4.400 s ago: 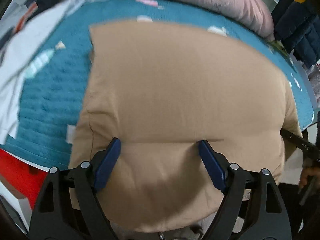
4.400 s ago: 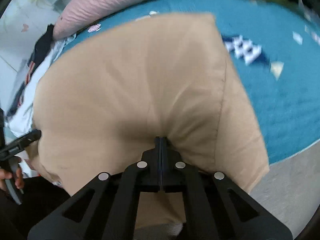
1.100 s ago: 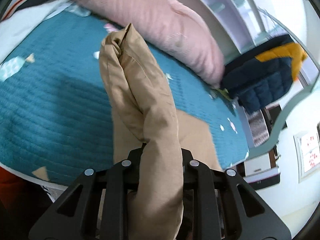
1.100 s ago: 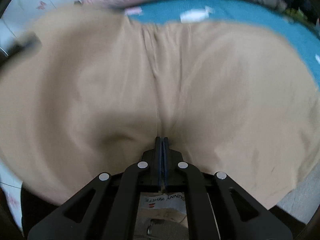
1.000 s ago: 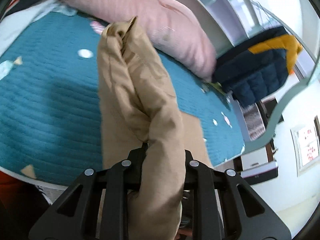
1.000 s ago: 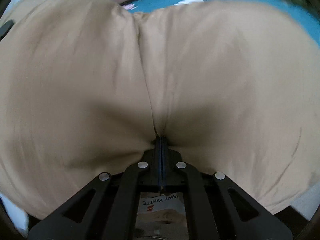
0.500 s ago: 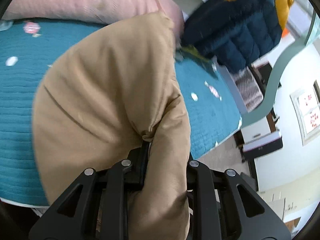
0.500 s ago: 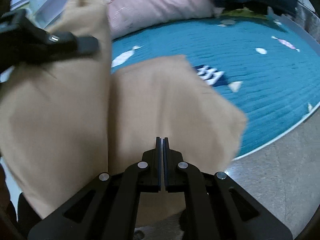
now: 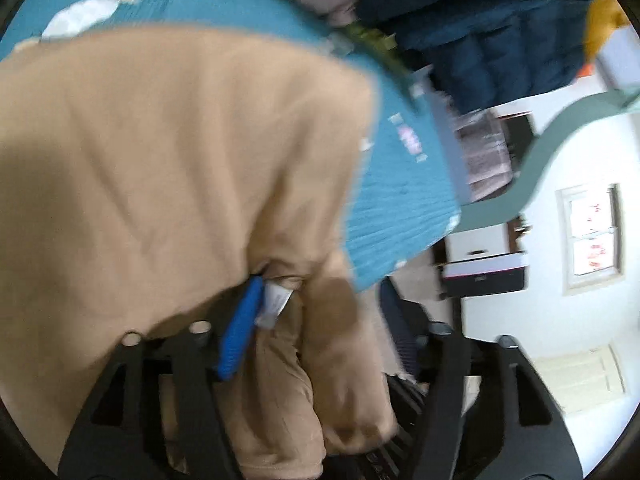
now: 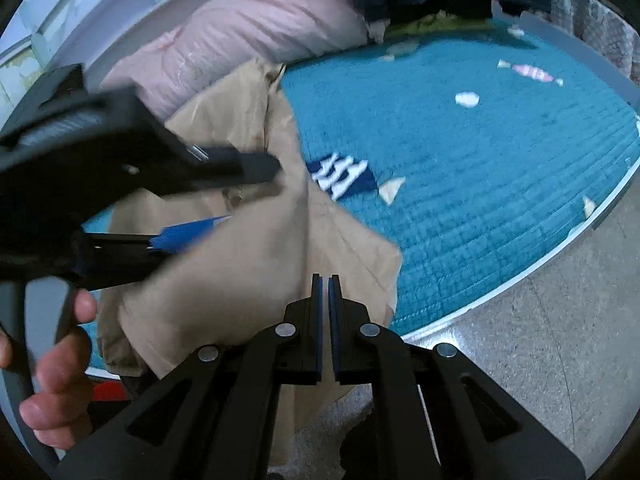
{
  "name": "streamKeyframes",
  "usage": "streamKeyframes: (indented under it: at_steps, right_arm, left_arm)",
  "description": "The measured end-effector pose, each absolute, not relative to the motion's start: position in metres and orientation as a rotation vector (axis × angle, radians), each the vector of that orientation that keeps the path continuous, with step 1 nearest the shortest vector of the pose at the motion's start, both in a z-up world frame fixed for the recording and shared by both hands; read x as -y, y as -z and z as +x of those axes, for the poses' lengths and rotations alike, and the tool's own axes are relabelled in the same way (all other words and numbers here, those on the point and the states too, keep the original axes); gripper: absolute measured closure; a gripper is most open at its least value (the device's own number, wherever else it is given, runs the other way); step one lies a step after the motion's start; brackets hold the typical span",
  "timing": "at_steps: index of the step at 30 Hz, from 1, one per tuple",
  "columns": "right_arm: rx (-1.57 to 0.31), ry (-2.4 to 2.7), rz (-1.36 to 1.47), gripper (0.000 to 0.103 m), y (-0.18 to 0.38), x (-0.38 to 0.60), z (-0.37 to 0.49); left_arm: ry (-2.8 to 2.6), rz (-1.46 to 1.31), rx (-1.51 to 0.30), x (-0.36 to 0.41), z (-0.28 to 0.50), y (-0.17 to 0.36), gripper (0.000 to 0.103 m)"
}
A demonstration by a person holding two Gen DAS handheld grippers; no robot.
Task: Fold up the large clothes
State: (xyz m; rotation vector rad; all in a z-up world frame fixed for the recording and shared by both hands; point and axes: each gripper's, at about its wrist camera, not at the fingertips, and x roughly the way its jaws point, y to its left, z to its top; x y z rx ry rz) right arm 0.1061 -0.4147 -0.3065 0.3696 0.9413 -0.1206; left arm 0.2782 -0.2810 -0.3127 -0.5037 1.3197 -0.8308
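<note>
A tan garment lies folded on the teal bedspread, with one end hanging off the near edge. My left gripper is over that end and its jaws are opening. Cloth with a white label still sags between them, beside the blue pad, and no pad presses on it. In the right wrist view the left gripper reaches in from the left over the tan garment. My right gripper hovers above the garment's near corner. Its jaws are just starting to part, with nothing between them.
A pink pillow lies along the far side of the bed, and a navy quilted jacket sits at the corner. A person's hand holds the left gripper's handle. Grey floor runs past the bed's white rim.
The left jaws have sprung apart and let the bunched cloth go slack. The garment now lies on the bed. The right gripper has drawn back and shows a thin gap.
</note>
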Motion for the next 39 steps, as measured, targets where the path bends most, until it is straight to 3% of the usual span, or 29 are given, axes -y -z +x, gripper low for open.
streamKeyframes:
  at_steps: [2, 6, 10, 16, 22, 28, 35, 39]
  right_arm:
    - [-0.914, 0.119, 0.365, 0.098, 0.293, 0.411, 0.103]
    - [-0.827, 0.125, 0.288, 0.098, 0.26, 0.394, 0.098]
    - [-0.801, 0.024, 0.245, 0.098, 0.239, 0.365, 0.095]
    - [-1.035, -0.016, 0.176, 0.1, 0.305, 0.339, 0.132]
    - [-1.099, 0.08, 0.199, 0.103, 0.349, 0.386, 0.161]
    - [-1.111, 0.091, 0.154, 0.103, 0.347, 0.388, 0.17]
    - [-0.948, 0.118, 0.135, 0.098, 0.302, 0.388, 0.179]
    - [-0.975, 0.112, 0.143, 0.098, 0.318, 0.394, 0.212]
  left_arm:
    - [0.84, -0.491, -1.263, 0.267, 0.273, 0.295, 0.035]
    - [0.778, -0.474, -1.175, 0.232, 0.265, 0.268, 0.017]
    - [0.73, -0.488, -1.107, 0.186, 0.255, 0.249, 0.015]
    - [0.5, -0.329, -1.146, 0.148, 0.259, 0.27, 0.014]
    - [0.421, -0.296, -1.196, 0.131, 0.257, 0.301, 0.014]
    - [0.38, -0.176, -1.228, 0.148, 0.254, 0.338, 0.015]
    - [0.391, -0.15, -1.214, 0.153, 0.26, 0.341, 0.015]
    - [0.398, -0.16, -1.215, 0.156, 0.262, 0.342, 0.014]
